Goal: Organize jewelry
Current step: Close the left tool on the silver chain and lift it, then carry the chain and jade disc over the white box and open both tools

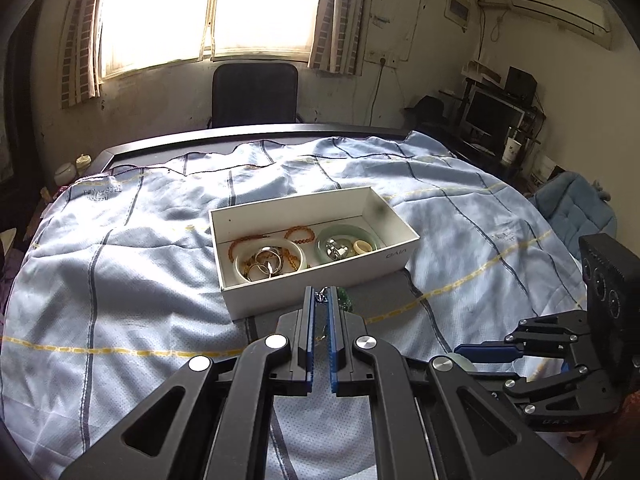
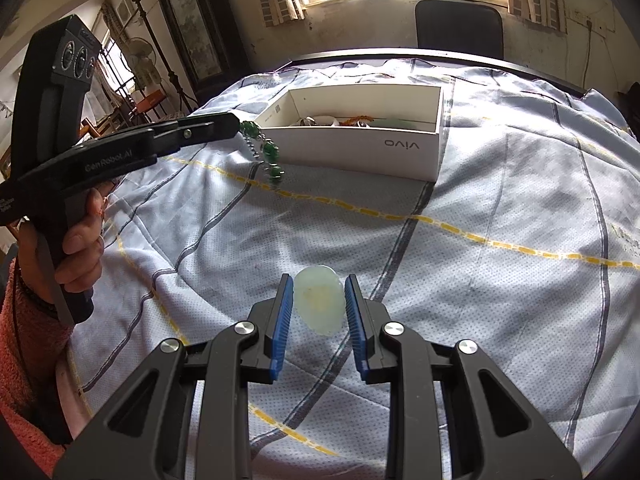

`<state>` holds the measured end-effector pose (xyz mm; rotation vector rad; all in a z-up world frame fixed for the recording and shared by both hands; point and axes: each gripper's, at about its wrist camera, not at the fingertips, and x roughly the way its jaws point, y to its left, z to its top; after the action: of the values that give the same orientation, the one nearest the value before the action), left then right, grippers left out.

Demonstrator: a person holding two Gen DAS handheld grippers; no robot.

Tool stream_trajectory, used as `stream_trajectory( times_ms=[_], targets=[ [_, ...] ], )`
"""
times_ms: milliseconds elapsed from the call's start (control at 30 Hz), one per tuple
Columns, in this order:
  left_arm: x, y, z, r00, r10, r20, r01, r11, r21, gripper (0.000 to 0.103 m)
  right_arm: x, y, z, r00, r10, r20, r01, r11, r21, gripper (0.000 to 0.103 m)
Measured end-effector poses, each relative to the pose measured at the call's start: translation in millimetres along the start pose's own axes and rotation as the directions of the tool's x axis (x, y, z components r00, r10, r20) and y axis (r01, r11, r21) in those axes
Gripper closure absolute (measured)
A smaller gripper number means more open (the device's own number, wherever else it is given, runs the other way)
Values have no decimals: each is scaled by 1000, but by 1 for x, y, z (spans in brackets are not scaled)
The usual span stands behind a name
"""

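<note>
A white box (image 1: 280, 296) stands on the blue cloth and holds several bangles, rings and amber bead strings (image 1: 298, 234). Just short of its near wall, my left gripper (image 1: 320, 292) is shut on a green bead necklace (image 1: 344, 300). In the right wrist view the necklace (image 2: 269, 152) hangs from the left gripper (image 2: 239, 124) down to the cloth beside the box (image 2: 360, 148). Lower on the cloth, my right gripper (image 2: 319, 280) is shut on a pale jade pendant (image 2: 318, 304), its pads against both edges. The right gripper (image 1: 466, 354) also shows at the lower right of the left wrist view.
A blue checked cloth (image 1: 120, 280) with yellow lines covers the table. A black chair (image 1: 256, 92) stands behind the far table edge, under the window. Small jars (image 1: 66, 172) sit at the far left corner. A hand (image 2: 80, 248) in a pink sleeve holds the left gripper's handle.
</note>
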<state>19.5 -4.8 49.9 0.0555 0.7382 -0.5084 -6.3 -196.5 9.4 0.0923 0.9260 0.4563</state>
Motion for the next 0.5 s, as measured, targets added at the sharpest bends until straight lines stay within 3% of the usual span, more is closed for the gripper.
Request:
stream_trajectory(
  times_ms=[500],
  targets=[
    [0,-1,0,1000,13,-1,-13,1000,-7,97,0,10,6,1000,-16,10,16,1000,-15,77]
  ],
)
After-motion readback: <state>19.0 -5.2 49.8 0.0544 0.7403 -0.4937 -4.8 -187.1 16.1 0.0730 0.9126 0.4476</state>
